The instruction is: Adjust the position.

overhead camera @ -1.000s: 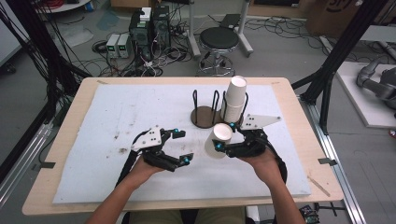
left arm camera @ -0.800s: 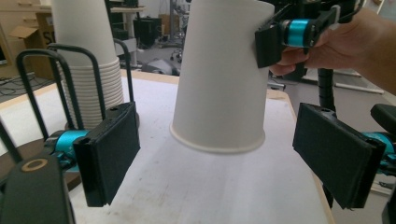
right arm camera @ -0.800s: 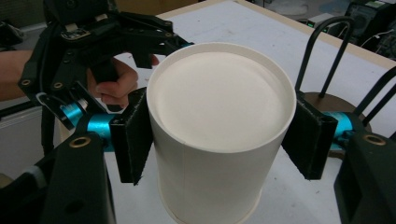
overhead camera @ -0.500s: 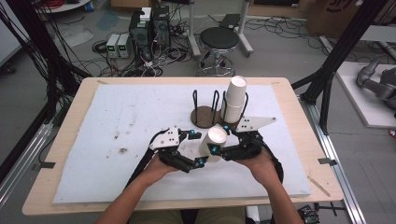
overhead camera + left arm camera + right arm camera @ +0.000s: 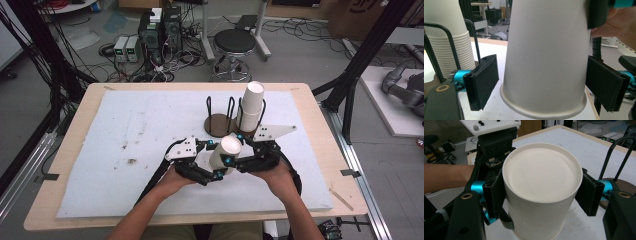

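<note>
Gripped in my right gripper [image 5: 235, 150] was an upside-down white paper cup [image 5: 224, 153], pads tight on both sides — it sat just in front of the cup rack [image 5: 220, 120] on the desk [image 5: 100, 130]. My left gripper [image 5: 212, 160] straddled the same cup, jaws wide, not yet pressing.

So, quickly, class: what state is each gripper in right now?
Left gripper: open, jaws either side of the paper cup, not pressing.
Right gripper: closed on the upside-down cup.
</note>
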A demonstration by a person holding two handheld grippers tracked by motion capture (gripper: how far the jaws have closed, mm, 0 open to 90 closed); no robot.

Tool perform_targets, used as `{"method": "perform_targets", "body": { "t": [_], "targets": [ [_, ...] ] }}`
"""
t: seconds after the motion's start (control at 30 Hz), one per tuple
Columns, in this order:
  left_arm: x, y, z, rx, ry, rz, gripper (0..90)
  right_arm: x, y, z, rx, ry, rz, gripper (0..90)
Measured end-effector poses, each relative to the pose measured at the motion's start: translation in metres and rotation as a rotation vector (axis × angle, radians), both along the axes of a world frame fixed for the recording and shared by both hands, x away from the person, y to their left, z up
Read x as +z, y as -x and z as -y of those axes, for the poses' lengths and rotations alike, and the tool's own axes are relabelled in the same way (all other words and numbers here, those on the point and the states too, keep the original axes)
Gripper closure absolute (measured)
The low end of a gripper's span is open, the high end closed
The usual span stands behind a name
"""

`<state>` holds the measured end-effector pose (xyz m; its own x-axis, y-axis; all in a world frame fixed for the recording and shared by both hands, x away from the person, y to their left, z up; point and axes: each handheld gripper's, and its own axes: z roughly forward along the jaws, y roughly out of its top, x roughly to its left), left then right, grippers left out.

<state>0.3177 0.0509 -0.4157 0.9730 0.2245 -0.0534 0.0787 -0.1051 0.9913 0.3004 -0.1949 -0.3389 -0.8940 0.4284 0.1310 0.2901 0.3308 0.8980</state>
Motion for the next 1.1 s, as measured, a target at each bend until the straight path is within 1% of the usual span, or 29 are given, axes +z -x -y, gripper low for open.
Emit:
{"method": "perform_targets", "body": {
  "t": [0.1, 0.2, 0.5, 0.67, 0.7, 0.77, 0.8, 0.87, 0.9, 0.97, 1.07, 1.1],
  "targets": [
    [0.0, 0.0, 0.0, -0.004, 0.003, 0.006, 15.6, 0.0, 0.0, 0.001, 0.0, -0.007, -0.006, 32.8],
    [0.001, 0.001, 0.001, -0.017, -0.003, 0.021, 21.9, -0.001, 0.0, 0.002, -0.007, -0.01, -0.007, 32.8],
    [0.002, 0.001, 0.0, -0.012, -0.027, 0.038, 26.5, -0.003, -0.001, 0.004, -0.01, -0.022, -0.021, 32.1],
    [0.003, 0.003, 0.0, 0.002, -0.041, 0.044, 28.4, -0.003, -0.001, 0.003, -0.007, -0.023, -0.024, 31.2],
    [0.004, 0.004, 0.0, 0.007, -0.046, 0.045, 28.4, -0.003, -0.001, 0.003, -0.014, -0.024, -0.025, 30.0],
    [0.005, 0.004, -0.001, 0.011, -0.062, 0.05, 28.9, -0.004, -0.001, 0.002, -0.032, -0.027, -0.016, 23.4],
    [0.005, 0.005, -0.001, 0.012, -0.067, 0.051, 28.9, -0.004, -0.001, 0.002, -0.043, -0.029, -0.02, 21.3],
    [0.006, 0.005, -0.002, 0.015, -0.067, 0.047, 29.0, -0.003, -0.002, 0.003, -0.045, -0.046, -0.017, 21.1],
    [0.006, 0.005, -0.003, 0.012, -0.074, 0.047, 29.1, -0.003, -0.001, 0.004, -0.043, -0.054, -0.017, 20.5],
    [0.008, 0.006, -0.004, 0.007, -0.099, 0.046, 29.2, -0.002, -0.001, 0.006, -0.039, -0.06, -0.02, 20.3],
    [0.012, 0.006, -0.007, 0.001, -0.141, 0.041, 29.2, 0.0, -0.001, 0.009, -0.028, -0.056, -0.003, 20.3],
    [0.012, 0.006, -0.007, 0.001, -0.141, 0.041, 29.2, 0.0, -0.001, 0.009, -0.028, -0.056, -0.003, 20.3]
  ]
}}
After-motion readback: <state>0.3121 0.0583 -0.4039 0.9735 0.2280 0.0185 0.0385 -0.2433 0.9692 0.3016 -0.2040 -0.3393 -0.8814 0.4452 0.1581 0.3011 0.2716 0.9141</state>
